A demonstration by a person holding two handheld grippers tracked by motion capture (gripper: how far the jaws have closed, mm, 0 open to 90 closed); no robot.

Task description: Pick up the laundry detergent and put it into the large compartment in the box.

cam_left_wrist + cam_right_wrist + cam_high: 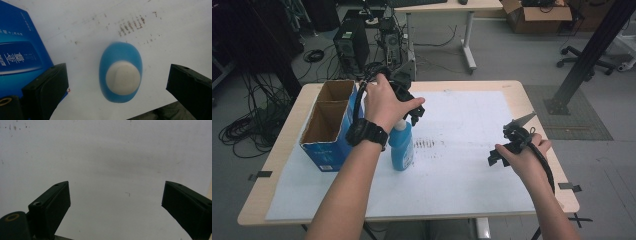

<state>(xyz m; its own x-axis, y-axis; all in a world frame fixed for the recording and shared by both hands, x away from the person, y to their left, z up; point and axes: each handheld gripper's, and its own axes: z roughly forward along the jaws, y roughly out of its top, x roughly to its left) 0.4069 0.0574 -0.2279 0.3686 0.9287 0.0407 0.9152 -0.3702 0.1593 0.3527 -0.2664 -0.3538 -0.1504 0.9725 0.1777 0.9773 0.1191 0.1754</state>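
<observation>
Left gripper (117,82): jaws wide apart, poised above bottle (121,72), not touching; bottle's body hidden beneath its cap. Bottle stands upright on sheet (462,150), touching box (329,125). Right gripper (116,205): jaws spread, holding nothing, over bare sheet near table (537,115) edge.

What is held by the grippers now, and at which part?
Nothing. The left gripper is open above the blue bottle, jaws apart from its white cap. The right gripper is open over the white sheet.

Lab/workshop: PC towers (352,46), floor cables (249,125), cardboard box (539,15), metal rig frame (587,55).
</observation>
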